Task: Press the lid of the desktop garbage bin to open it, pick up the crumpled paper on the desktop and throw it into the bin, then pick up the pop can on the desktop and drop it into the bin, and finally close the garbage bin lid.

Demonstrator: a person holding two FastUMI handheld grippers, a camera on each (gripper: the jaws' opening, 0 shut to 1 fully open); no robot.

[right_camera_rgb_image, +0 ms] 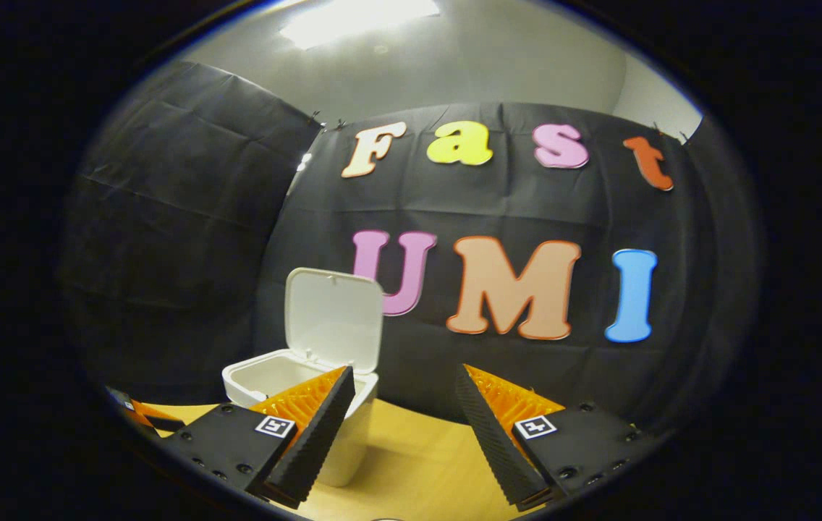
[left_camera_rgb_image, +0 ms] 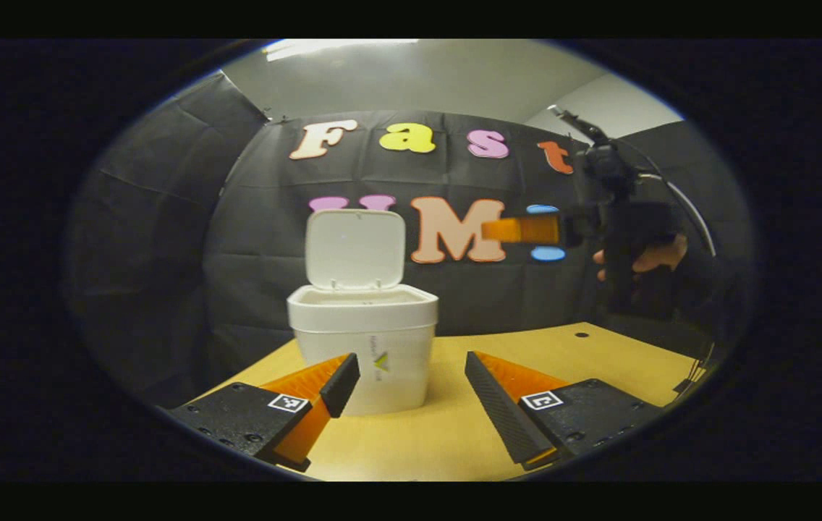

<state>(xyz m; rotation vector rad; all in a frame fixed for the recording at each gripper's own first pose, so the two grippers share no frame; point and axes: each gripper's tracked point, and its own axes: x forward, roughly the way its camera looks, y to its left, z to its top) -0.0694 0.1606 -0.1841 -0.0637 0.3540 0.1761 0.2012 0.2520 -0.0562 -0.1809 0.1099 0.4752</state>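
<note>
Left gripper view: the white plastic desktop bin point(left_camera_rgb_image: 362, 347) stands on the pale wooden tabletop point(left_camera_rgb_image: 454, 434), its hinged white lid point(left_camera_rgb_image: 355, 250) upright and open. The left gripper point(left_camera_rgb_image: 405, 394), jaws wide and empty, hovers low just before the bin. To the right, a hand point(left_camera_rgb_image: 646, 257) holds the right gripper point(right_camera_rgb_image: 400, 412) raised above the table, likewise wide and empty.

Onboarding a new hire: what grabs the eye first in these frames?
The white garbage bin stands on the wooden table with its lid flipped upright, straight ahead of the left gripper, jaws apart and empty. In the left gripper view, the right gripper hovers higher, right of the bin.
</note>
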